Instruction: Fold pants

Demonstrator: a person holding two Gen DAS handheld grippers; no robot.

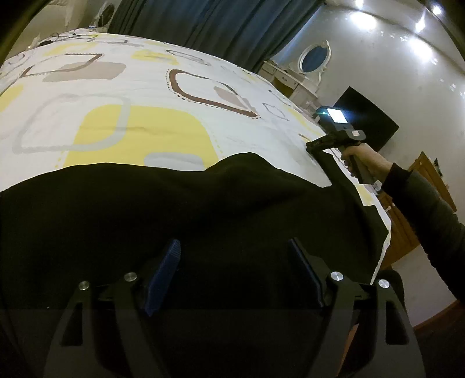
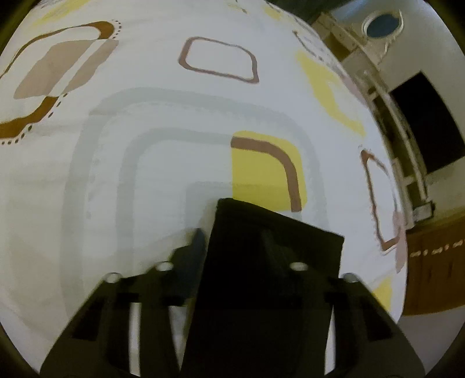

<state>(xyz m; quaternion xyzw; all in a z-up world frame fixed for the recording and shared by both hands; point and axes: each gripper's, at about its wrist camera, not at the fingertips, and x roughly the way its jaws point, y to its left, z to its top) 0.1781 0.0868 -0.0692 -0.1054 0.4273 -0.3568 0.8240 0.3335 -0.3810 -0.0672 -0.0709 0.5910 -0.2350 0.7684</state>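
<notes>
The black pants (image 1: 174, 203) lie spread over the near part of the bed (image 1: 116, 87). My left gripper (image 1: 234, 256) hovers just above them with its blue-padded jaws wide apart and nothing between them. My right gripper (image 1: 312, 145), held by a hand at the right edge of the bed, pinches one end of the pants and lifts it off the sheet. In the right wrist view that gripper (image 2: 232, 235) is shut on a fold of the black pants (image 2: 276, 238), which drapes over its fingers and hides the right one.
The bed has a white sheet (image 2: 145, 116) with yellow, grey and brown shapes. Beyond its right edge stand a white dresser with an oval mirror (image 1: 315, 58), a dark screen (image 1: 369, 122) and wooden cabinets (image 2: 430, 267). Dark curtains (image 1: 218, 26) hang behind.
</notes>
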